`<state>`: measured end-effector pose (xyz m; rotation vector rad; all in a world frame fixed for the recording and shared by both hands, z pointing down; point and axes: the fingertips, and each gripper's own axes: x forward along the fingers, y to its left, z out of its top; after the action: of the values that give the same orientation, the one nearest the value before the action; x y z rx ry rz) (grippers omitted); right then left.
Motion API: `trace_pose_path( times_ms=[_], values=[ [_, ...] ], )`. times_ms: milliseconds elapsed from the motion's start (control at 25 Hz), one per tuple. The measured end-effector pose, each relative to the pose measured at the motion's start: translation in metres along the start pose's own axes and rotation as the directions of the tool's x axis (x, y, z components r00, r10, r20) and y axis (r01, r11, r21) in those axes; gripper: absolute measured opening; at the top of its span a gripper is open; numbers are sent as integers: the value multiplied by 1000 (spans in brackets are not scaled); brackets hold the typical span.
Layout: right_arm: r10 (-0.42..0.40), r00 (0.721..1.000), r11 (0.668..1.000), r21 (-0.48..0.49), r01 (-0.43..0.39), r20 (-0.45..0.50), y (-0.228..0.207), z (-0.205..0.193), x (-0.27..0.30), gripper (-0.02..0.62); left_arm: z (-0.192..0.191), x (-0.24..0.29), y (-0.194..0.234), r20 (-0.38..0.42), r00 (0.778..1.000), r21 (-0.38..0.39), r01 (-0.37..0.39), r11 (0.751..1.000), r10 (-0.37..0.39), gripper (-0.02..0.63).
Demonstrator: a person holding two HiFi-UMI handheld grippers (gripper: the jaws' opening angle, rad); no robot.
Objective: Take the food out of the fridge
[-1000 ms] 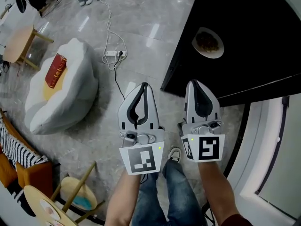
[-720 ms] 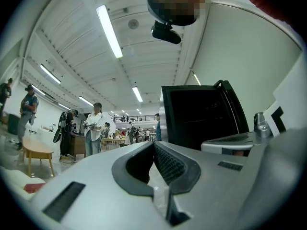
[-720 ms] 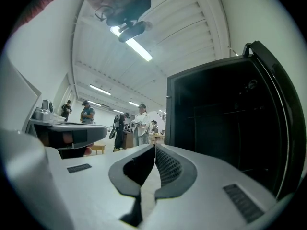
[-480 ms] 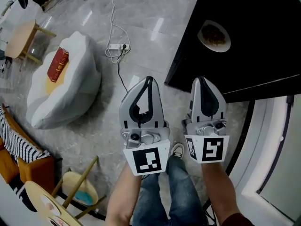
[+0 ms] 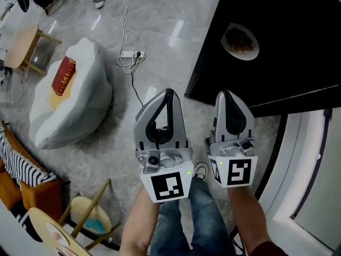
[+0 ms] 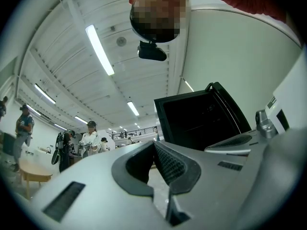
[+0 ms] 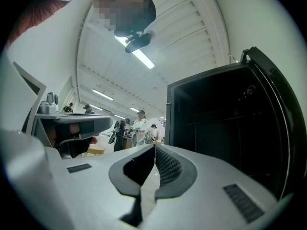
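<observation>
Food point(image 5: 238, 39), brown and heaped on a pale plate point(image 5: 252, 50), shows only in the head view, where it lies on a black counter point(image 5: 298, 63) near the counter's left edge, up and to the right of both tools and well apart from them. In that view the left hand-held gripper point(image 5: 168, 92) and the right hand-held gripper point(image 5: 226, 93) are held side by side over grey stone floor point(image 5: 160, 31). Both are clenched with their tips meeting and nothing in them. The right one's tips are just short of the counter's near edge. The floor to the left is open as far as a white beanbag point(image 5: 80, 105) carrying a red book point(image 5: 63, 76). A white cable and power strip point(image 5: 130, 56) lie between the beanbag and the counter corner. A wooden stool point(image 5: 88, 215) stands at lower left, and a white panel with a dark rim point(image 5: 298, 164) closes off the lower right. The left gripper view looks upward instead, so no plate or floor appears. Its jaws point(image 6: 154, 143) are pressed together on nothing, a black cabinet point(image 6: 196, 119) with a dark open inside rises behind them, and strip lights point(image 6: 100, 49) and standing people point(image 6: 90, 137) fill the left. The right gripper view shows its jaws point(image 7: 154, 146) likewise closed and empty. The same black cabinet point(image 7: 220, 128) is larger here and fills the right half, its front edge just right of the tips, and free room remains to the left.
</observation>
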<state>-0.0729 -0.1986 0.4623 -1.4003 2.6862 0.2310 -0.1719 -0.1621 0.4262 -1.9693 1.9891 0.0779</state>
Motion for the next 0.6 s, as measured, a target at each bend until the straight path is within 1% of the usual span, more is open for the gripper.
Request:
trace_pose_path(
  times_ms=[280, 600],
  values=[
    [-5, 1000, 1000, -6, 5, -1, -5, -3, 3, 23, -1, 4, -1, 2, 1000, 4, 1, 1000, -1, 14],
    [-21, 999, 1000, -19, 20, -27, -15, -9, 5, 23, -1, 6, -6, 5, 1000, 2, 7, 1000, -7, 14]
  ],
)
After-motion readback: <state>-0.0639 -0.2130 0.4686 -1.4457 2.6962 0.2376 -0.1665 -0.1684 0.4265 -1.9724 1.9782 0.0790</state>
